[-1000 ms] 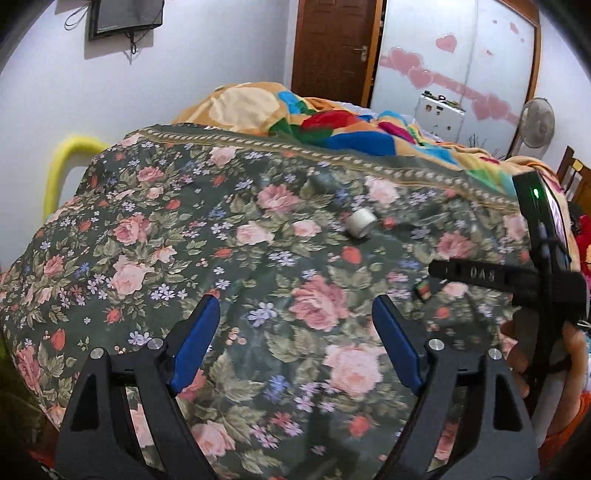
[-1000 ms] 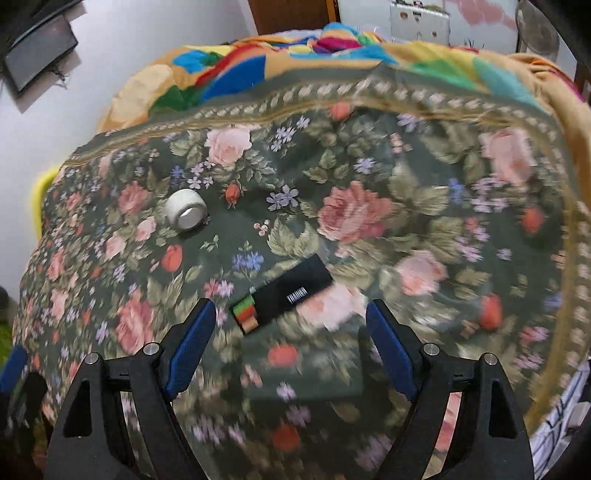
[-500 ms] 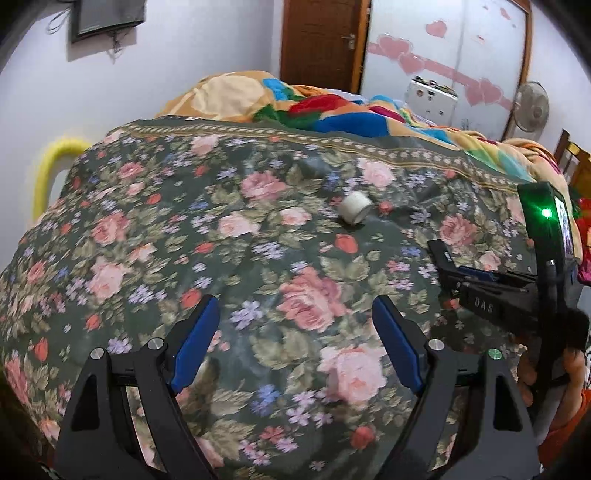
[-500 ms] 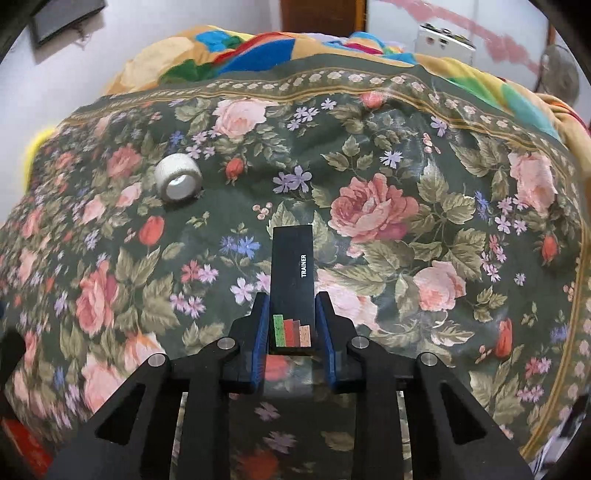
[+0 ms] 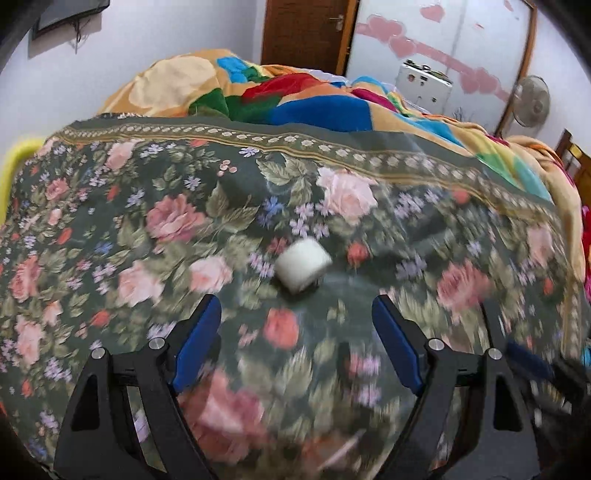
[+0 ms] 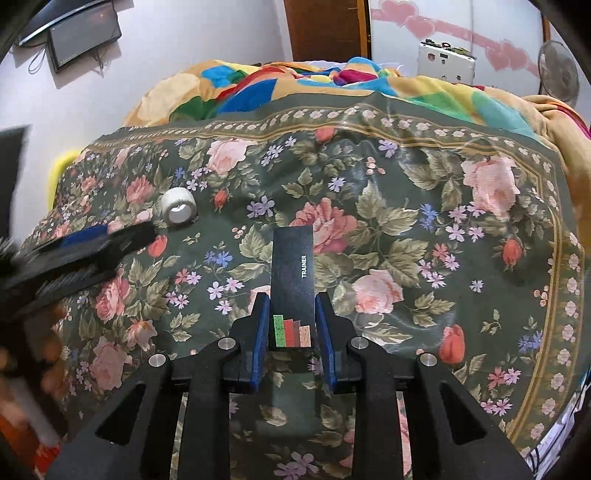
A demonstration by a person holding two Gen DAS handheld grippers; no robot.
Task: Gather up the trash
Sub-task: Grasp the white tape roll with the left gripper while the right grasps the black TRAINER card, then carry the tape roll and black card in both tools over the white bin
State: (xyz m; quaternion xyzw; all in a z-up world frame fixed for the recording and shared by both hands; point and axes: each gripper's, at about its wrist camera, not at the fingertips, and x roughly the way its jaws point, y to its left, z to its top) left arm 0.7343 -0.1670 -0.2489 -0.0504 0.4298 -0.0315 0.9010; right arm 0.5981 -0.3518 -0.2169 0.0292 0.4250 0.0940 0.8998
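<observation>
A flat black packet [image 6: 291, 273] printed "TRAINER", with coloured bars at its near end, is pinched between the blue pads of my right gripper [image 6: 291, 299], which is shut on it above the floral bedspread [image 6: 406, 229]. A white tape roll [image 5: 303, 264] lies on the bedspread just beyond and between the tips of my left gripper [image 5: 295, 306], whose jaws stand wide open with nothing in them. In the right wrist view the same roll [image 6: 178, 206] sits at the left, with the blurred left gripper [image 6: 110, 236] close beside it.
A crumpled multicoloured blanket [image 5: 295, 107] is heaped at the far end of the bed. A yellow rail [image 5: 14, 162] runs along the left edge. Behind stand a brown door [image 5: 306, 33], a wardrobe with pink hearts [image 5: 443, 44] and a fan [image 5: 532, 107].
My right gripper closed on the black packet and now holds it lengthwise. My left gripper swept forward over the bedspread, so the white roll now lies right in front of its open jaws.
</observation>
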